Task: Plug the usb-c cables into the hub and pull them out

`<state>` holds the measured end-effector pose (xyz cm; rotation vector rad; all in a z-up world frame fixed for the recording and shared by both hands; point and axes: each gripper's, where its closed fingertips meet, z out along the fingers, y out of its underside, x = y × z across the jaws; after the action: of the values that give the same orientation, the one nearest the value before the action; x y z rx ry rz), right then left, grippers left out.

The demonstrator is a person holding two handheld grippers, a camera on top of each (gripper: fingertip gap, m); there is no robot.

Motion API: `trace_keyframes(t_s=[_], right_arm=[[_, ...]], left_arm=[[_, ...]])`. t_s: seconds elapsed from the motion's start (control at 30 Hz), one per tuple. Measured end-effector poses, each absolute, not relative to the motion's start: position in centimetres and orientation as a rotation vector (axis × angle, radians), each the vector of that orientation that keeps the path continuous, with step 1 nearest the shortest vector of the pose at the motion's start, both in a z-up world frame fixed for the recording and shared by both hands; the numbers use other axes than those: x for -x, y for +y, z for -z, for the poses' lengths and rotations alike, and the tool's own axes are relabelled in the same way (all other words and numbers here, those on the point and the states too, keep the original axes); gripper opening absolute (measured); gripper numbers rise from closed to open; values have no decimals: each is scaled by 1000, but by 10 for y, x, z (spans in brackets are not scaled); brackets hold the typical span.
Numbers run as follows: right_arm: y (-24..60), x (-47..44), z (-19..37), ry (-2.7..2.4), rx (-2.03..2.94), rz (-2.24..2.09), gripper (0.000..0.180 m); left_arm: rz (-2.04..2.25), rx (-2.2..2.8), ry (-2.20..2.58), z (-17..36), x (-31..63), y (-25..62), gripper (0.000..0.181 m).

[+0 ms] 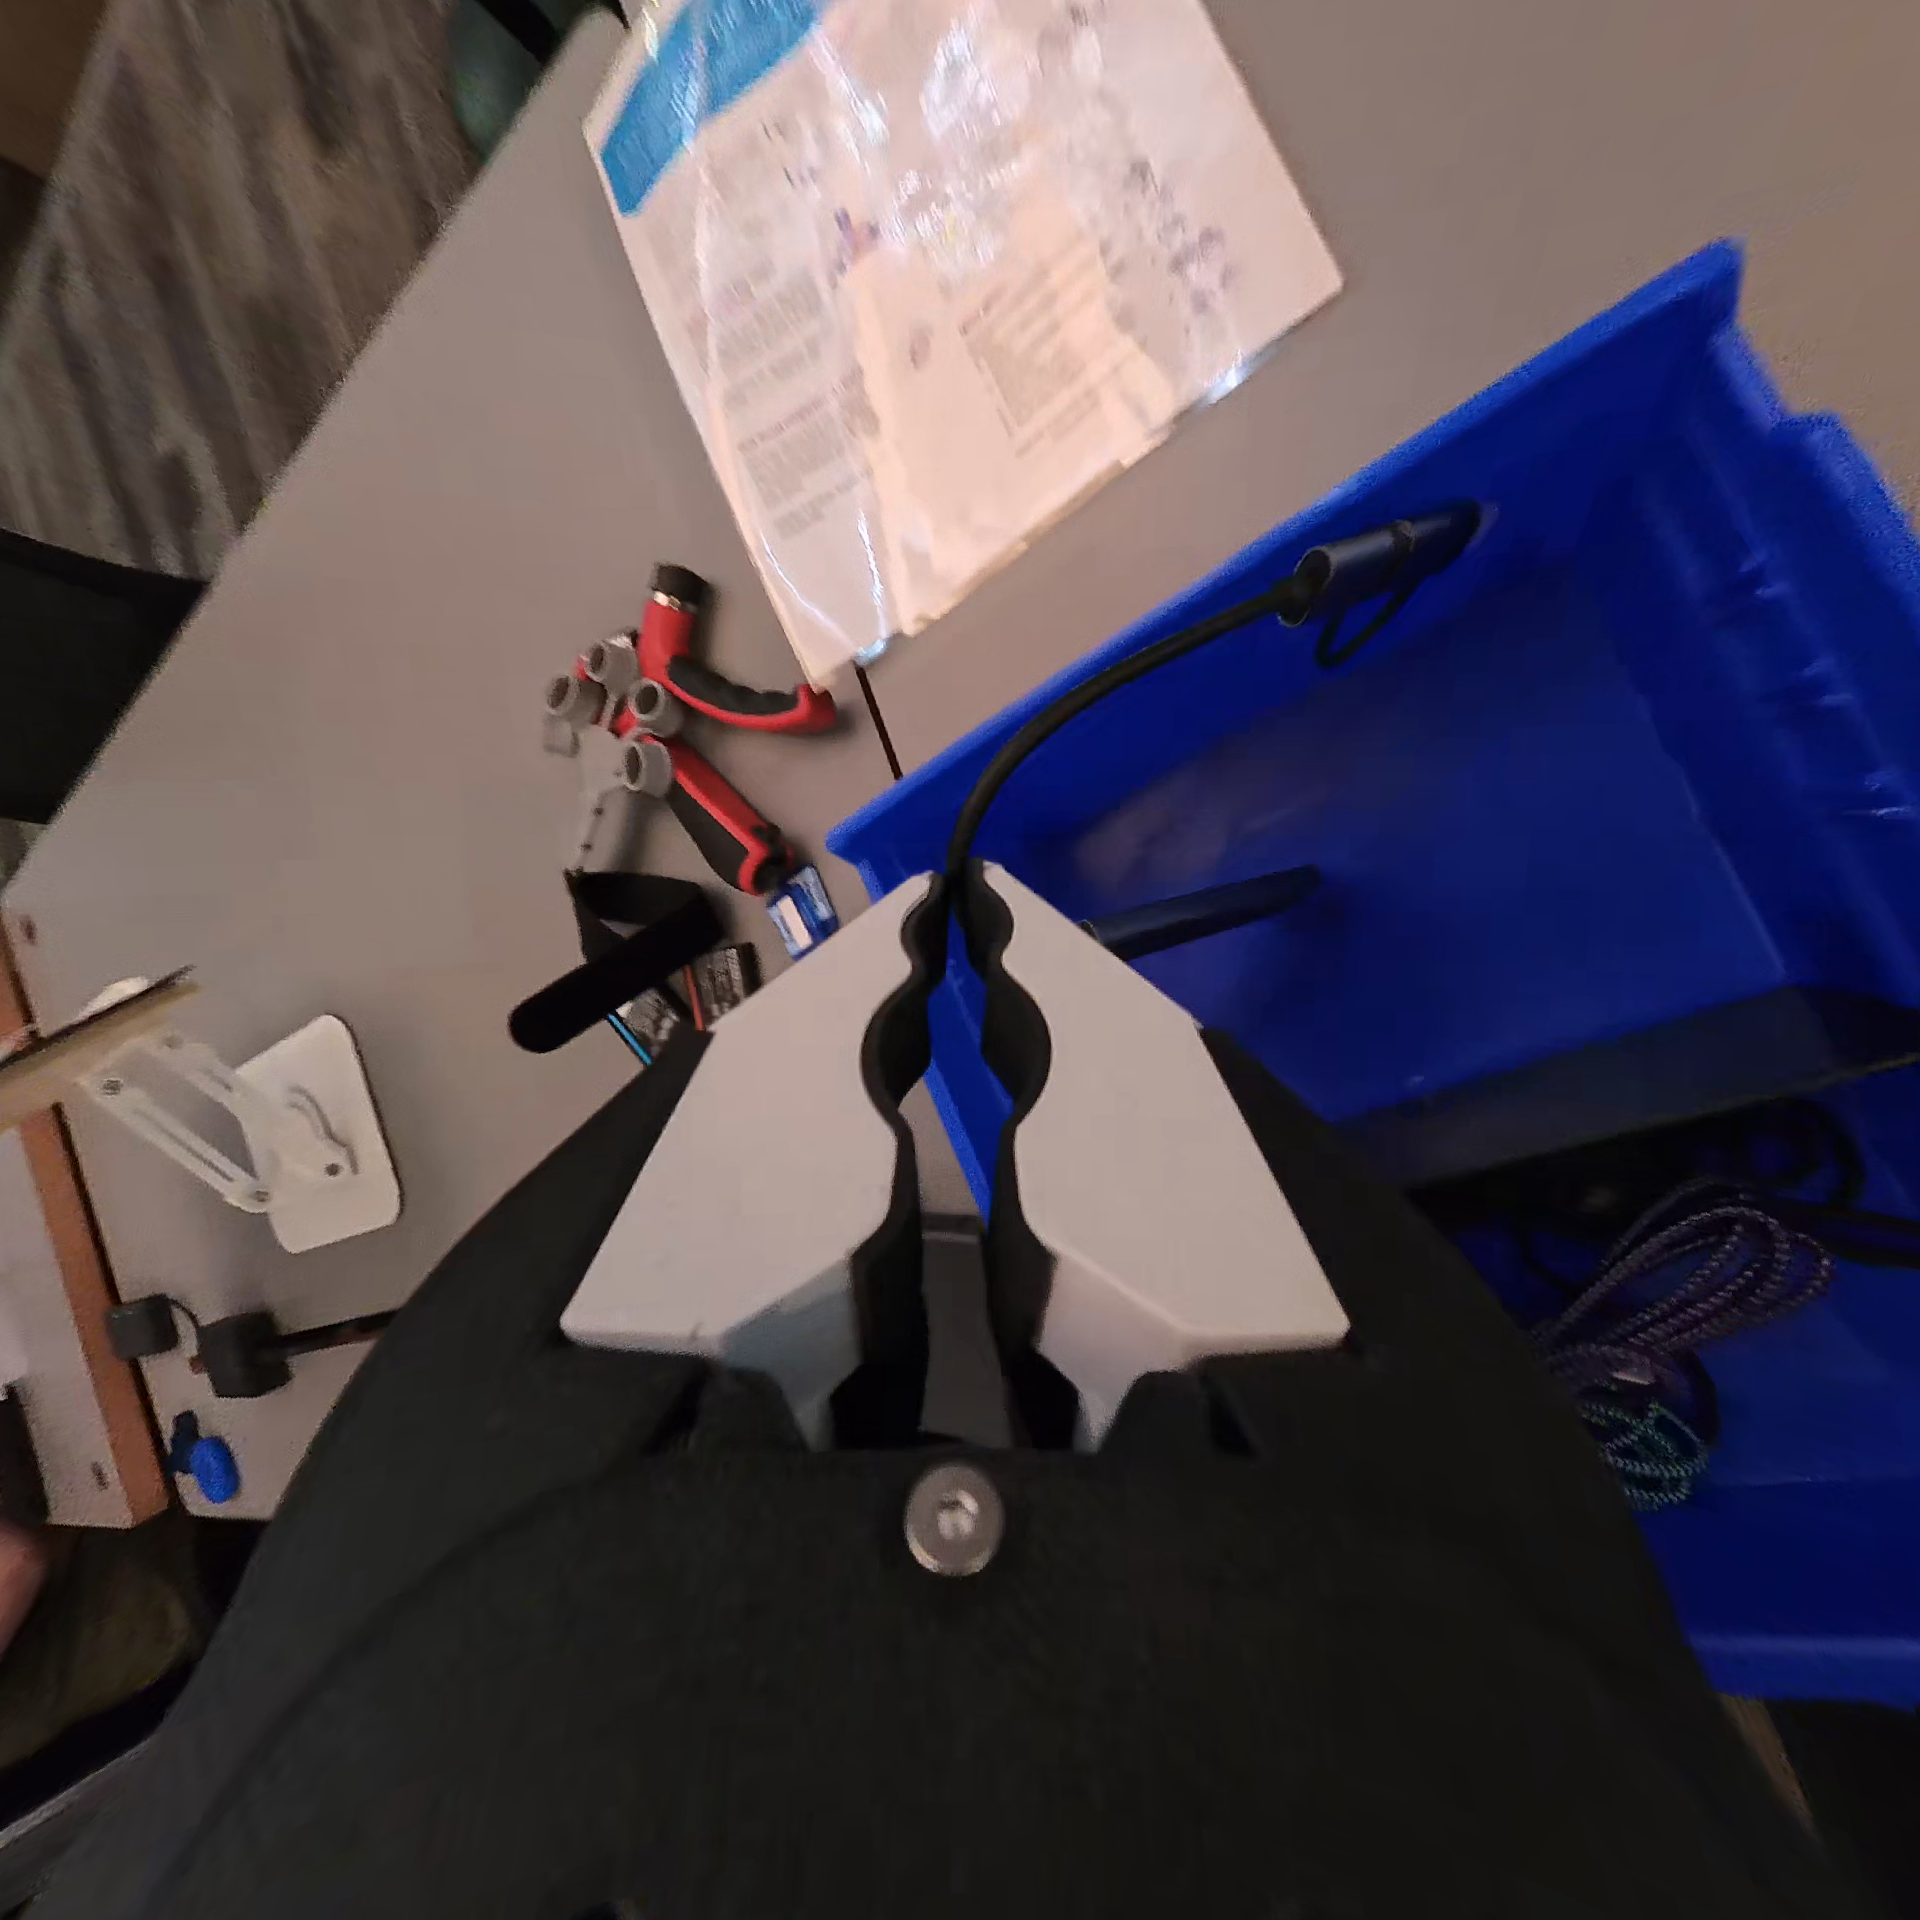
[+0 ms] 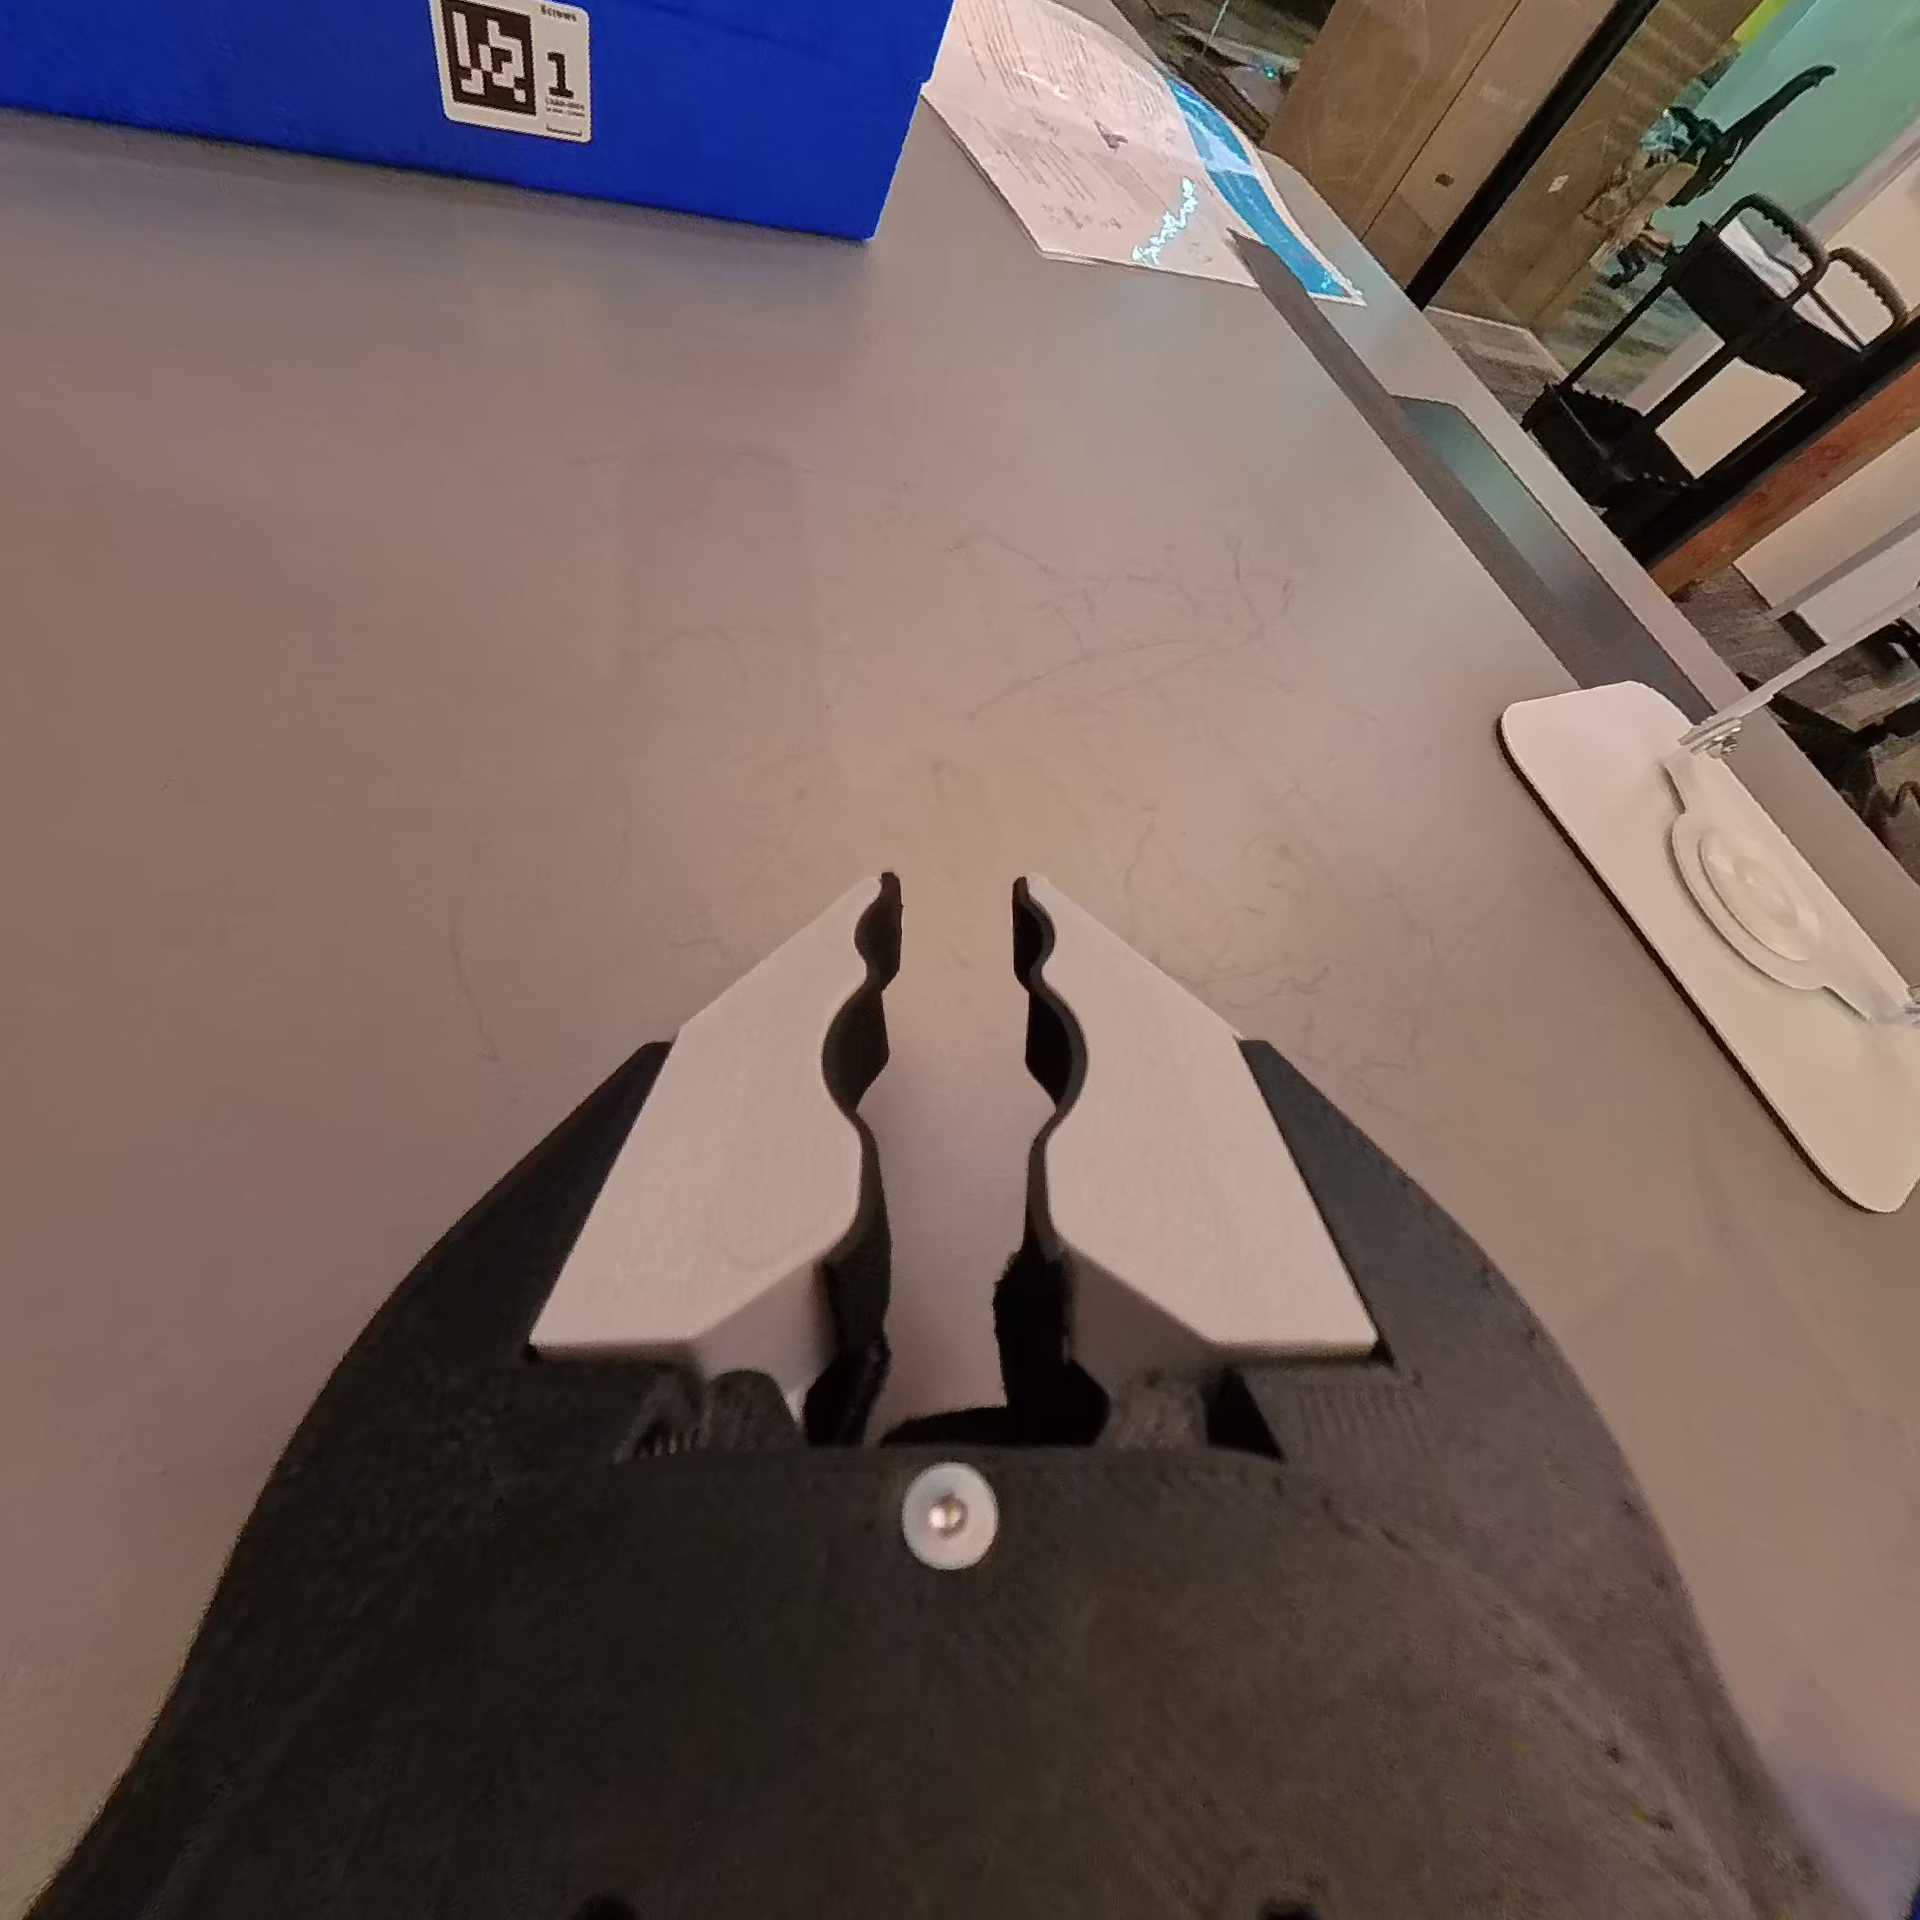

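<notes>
In the left wrist view my left gripper (image 1: 954,896) is shut on a thin black cable (image 1: 1049,717). The cable arcs up and to the right over the rim of a blue bin (image 1: 1538,790) and ends in a dark blue plug (image 1: 1382,551) hanging above the bin's inside. A dark bar-shaped device (image 1: 1205,914) lies in the bin just past my fingertips. A coil of braided cable (image 1: 1683,1309) lies in the bin's near right part. In the right wrist view my right gripper (image 2: 956,883) is open and empty, low over bare grey table (image 2: 520,623).
Red and grey hand tools (image 1: 675,717), a black strap (image 1: 613,987) and small packets lie left of the bin. A laminated sheet (image 1: 935,312) lies beyond. A white stand (image 1: 312,1132) sits near the table's left edge. In the right view a white base plate (image 2: 1714,935) sits right, the blue bin (image 2: 623,104) ahead. One gripper's finger ends stand about 45 cm off the other's.
</notes>
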<state>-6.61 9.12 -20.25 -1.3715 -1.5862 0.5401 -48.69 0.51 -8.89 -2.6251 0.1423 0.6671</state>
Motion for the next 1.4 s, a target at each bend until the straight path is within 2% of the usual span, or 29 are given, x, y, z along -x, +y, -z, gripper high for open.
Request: trace_keyframes(t_s=[0.33,0.5,0.63,0.83,1.03,1.4], right_arm=[[103,61,195,-1505,1400,-550,19],[114,54,187,-1418,1427,-579,20],[125,45,174,-1304,1449,-650,19],[145,28,162,-1152,1491,-715,20],[144,29,163,-1167,1488,-702,21],[144,30,163,-1169,1488,-707,21]], left_arm=[[-701,2304,227,-14,424,26,1],[-577,2264,412,-28,346,54,1],[-402,2322,561,0,282,76,0],[-171,2451,721,69,211,97,0],[-10,2586,736,133,184,103,0],[175,2781,665,205,175,107,0]])
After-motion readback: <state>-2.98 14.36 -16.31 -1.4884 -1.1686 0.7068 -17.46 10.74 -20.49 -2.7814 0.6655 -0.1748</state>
